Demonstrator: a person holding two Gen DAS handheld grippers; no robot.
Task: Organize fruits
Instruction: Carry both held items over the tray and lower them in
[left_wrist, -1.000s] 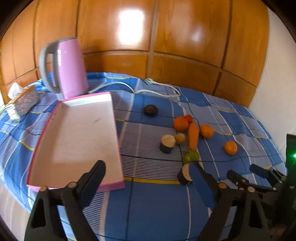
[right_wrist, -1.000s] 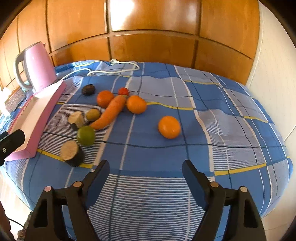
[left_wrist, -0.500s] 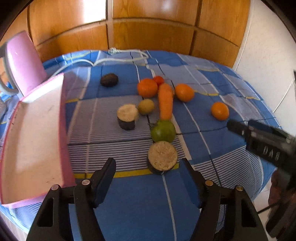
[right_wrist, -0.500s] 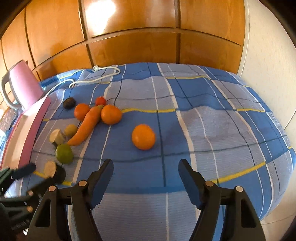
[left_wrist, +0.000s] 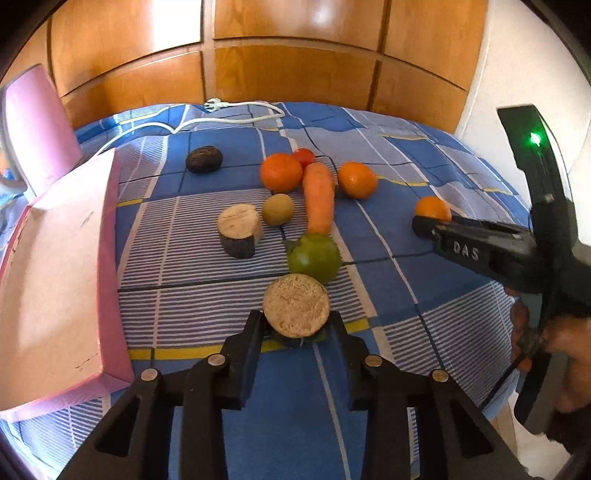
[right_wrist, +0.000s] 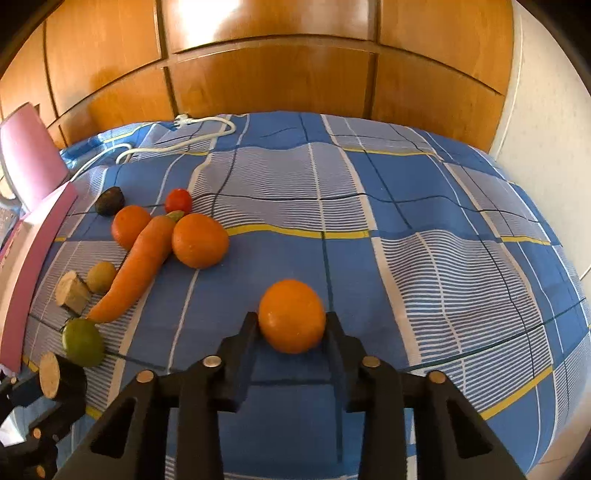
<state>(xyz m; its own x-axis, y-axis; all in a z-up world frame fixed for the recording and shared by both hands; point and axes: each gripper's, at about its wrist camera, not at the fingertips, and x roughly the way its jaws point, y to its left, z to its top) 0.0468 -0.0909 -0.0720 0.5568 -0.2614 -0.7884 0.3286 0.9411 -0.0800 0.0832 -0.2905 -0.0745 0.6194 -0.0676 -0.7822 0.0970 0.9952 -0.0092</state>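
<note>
Black left gripper: your black plastic left gripper (left_wrist: 296, 326) points steeply down at the blue checked cloth (left_wrist: 369, 406); its jaws have just been closing, and the pads now press both sides of the dark-skinned round slice with a pale cut face (left_wrist: 296, 305).
Black right gripper: your right gripper (right_wrist: 291, 328) tilts down at much the same angle; its jaws have just been closing too and now clamp the lone round orange fruit (right_wrist: 291, 320), which sits on the cloth apart from the rest.
Hand pose: in the left wrist view your right hand (left_wrist: 565, 339) shows at the right edge, wrapped round the gripper's handle, a green light glowing on the housing above.
Writing: raised letters "DAS" on the side of the right gripper's finger, seen from the left camera.
Fruit group: long orange carrot (right_wrist: 136, 266) lies between two more oranges, a small red tomato (right_wrist: 178, 200) at its top end; green round fruit (left_wrist: 314, 257) is just behind the held slice; a second cut slice (left_wrist: 239, 229) stands beside a small yellow-green fruit (left_wrist: 277, 209); dark wrinkled fruit (left_wrist: 204, 159) lies further back.
Tray: pink-rimmed tray (left_wrist: 110, 266) lies to the left of the group.
</note>
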